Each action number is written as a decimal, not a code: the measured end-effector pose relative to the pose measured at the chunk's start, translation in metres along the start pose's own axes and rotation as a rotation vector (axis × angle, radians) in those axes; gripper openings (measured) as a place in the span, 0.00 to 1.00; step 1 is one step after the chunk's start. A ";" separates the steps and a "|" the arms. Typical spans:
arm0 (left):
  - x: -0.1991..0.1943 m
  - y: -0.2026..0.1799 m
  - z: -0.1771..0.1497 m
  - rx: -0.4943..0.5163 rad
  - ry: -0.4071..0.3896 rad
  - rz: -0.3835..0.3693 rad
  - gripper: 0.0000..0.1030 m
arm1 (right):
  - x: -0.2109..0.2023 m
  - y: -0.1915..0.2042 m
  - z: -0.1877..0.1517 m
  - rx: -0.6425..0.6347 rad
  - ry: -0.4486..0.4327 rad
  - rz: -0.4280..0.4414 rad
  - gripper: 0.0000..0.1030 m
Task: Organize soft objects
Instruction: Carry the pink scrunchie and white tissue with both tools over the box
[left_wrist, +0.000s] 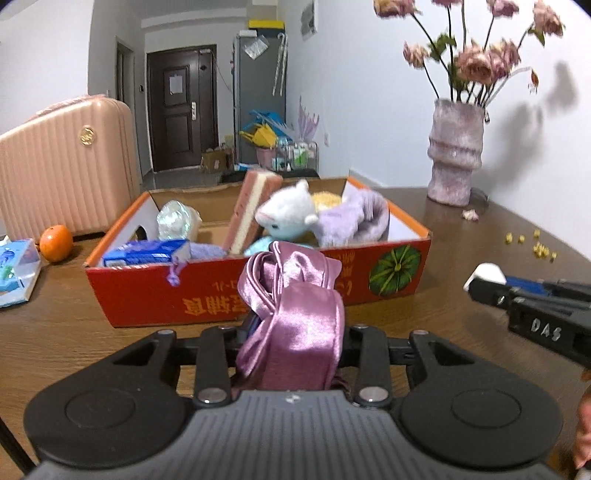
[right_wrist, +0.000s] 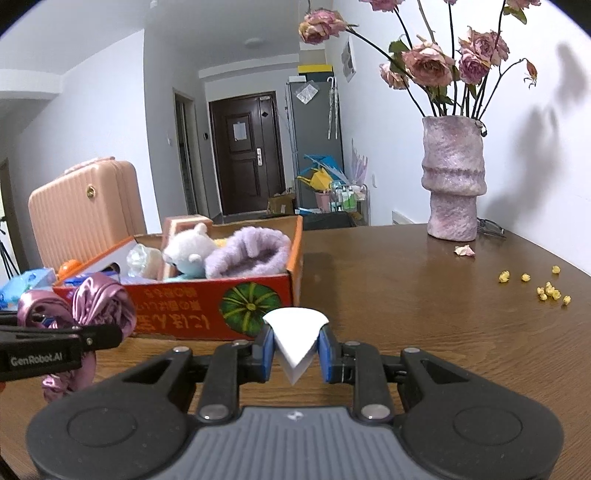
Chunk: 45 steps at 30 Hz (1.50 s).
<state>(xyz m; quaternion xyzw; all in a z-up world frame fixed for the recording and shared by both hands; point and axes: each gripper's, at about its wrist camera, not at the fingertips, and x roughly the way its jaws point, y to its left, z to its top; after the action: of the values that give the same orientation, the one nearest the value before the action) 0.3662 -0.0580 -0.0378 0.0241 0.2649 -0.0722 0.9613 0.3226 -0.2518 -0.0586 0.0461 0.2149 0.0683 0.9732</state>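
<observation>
Left wrist view is showing the left hand-held gripper (left_wrist: 291, 332) closed on a bundle of pink satin fabric (left_wrist: 295, 302), which is bunching up above its jaws and hiding the fingers. Directly ahead of it, and close, is lying the red cardboard box (left_wrist: 258, 295), its long side running across the view, so the fabric is sitting just short of the near wall. Inside the box a white plush toy (left_wrist: 291, 216) and a purple fuzzy slipper (left_wrist: 354, 218) are already resting. Right wrist view is showing the right hand-held gripper (right_wrist: 295, 350) clamping a white wedge-shaped sponge (right_wrist: 295, 339) between its blue pads (right_wrist: 267, 352), with the box lying ahead and to its left, its near right corner closest. Judging by this, the left one is nearer the box opening, and its load is needing only to travel forward over the near wall onto the bench-side box
</observation>
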 end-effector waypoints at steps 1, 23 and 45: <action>-0.004 0.001 0.001 -0.006 -0.011 0.000 0.35 | -0.001 0.002 0.000 0.003 -0.005 0.004 0.24; -0.044 0.046 0.029 -0.139 -0.148 0.008 0.35 | 0.009 0.063 0.019 -0.064 -0.086 0.078 0.24; -0.005 0.105 0.068 -0.197 -0.196 0.074 0.35 | 0.074 0.107 0.052 -0.062 -0.139 0.128 0.24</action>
<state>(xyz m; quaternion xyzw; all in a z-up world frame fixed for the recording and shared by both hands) 0.4124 0.0411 0.0240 -0.0678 0.1744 -0.0126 0.9823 0.3991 -0.1383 -0.0296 0.0343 0.1412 0.1336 0.9803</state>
